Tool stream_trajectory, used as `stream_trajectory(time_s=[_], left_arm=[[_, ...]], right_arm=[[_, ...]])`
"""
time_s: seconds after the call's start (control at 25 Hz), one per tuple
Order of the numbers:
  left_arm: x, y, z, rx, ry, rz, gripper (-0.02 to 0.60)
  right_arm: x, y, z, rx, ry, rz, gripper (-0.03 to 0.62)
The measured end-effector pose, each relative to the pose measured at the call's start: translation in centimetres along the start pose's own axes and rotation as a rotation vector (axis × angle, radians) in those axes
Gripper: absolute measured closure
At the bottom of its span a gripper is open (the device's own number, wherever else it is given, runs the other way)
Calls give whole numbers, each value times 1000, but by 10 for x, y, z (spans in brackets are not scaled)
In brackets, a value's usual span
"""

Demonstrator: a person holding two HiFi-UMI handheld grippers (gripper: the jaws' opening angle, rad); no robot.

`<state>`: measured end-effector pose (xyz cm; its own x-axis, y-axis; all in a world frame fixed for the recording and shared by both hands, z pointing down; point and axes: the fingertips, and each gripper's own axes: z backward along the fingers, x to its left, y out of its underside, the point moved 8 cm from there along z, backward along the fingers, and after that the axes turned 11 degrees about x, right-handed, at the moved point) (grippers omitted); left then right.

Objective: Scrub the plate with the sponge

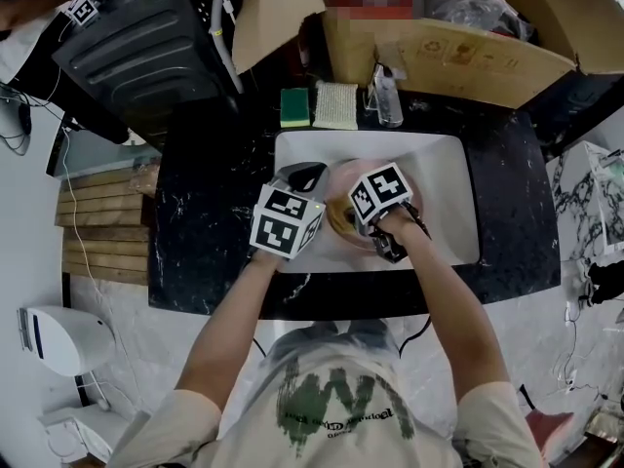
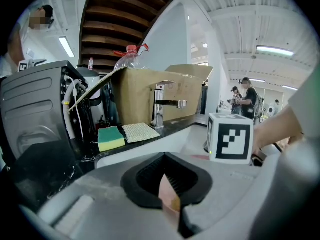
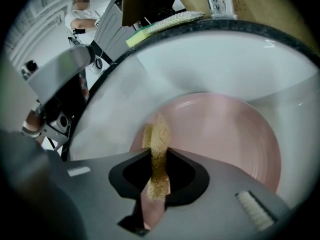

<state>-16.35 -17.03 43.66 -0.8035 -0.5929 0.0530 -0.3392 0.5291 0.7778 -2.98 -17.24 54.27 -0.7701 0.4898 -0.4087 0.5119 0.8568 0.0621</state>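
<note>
A pink plate (image 1: pixel 343 175) lies in the white sink (image 1: pixel 453 198). My left gripper (image 1: pixel 304 177) is shut on the plate's near-left rim; a sliver of pink rim (image 2: pixel 169 196) shows between its jaws. My right gripper (image 1: pixel 347 218) is shut on a thin golden scrubbing sponge (image 3: pixel 159 159). It hangs over the plate (image 3: pixel 225 134), and the sponge's free end lies against the plate's left inner rim. From the left gripper view, the right gripper's marker cube (image 2: pixel 230 137) stands just to the right.
A green-and-yellow sponge (image 1: pixel 295 106) and a pale mesh pad (image 1: pixel 335 104) rest on the black counter behind the sink, beside the faucet (image 2: pixel 161 106) and a clear bottle (image 1: pixel 387 96). A cardboard box (image 1: pixel 458 57) stands behind them. A black appliance (image 1: pixel 146 47) sits at the back left.
</note>
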Motion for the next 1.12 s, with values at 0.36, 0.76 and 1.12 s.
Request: stream_trajectory(time_s=[0.36,0.76,1.12], left_arm=[[-5,1,-3,5,7,-10,581],[-12,-2,-8,7,21,-16,581],[-21,-10,-14,-1,36,-27,581]], right_arm=[[-7,15,3,54,-2,17,531],[-20,33,13,106,-5,17,531],[-36,46,23,145,15,9,531]])
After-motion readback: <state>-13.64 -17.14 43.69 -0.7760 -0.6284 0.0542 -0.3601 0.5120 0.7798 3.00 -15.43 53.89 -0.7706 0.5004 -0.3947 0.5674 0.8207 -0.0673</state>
